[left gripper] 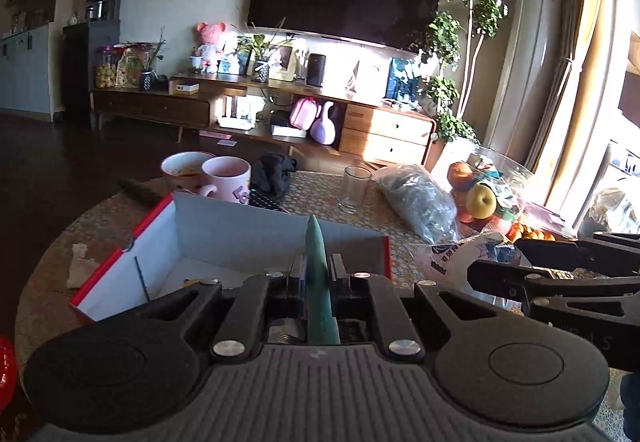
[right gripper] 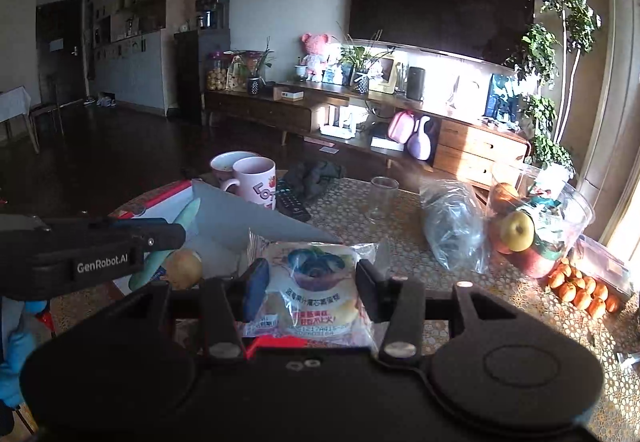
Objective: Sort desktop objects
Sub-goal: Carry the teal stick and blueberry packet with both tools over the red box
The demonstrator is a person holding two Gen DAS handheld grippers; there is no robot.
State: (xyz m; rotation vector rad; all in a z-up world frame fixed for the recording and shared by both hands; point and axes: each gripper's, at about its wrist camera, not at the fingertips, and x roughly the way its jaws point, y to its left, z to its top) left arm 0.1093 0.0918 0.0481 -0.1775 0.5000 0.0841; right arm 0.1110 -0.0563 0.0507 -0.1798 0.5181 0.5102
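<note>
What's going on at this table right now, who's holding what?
A person is sorting tabletop clutter with two handheld grippers. The left gripper has its jaws shut on a slim teal pen-like object, poised over the open white cardboard box with red edging. The right gripper holds a clear-wrapped snack packet with a blueberry picture between its jaws, next to the box. The pink mugs, empty glass and fruit bowl sit untouched.
</note>
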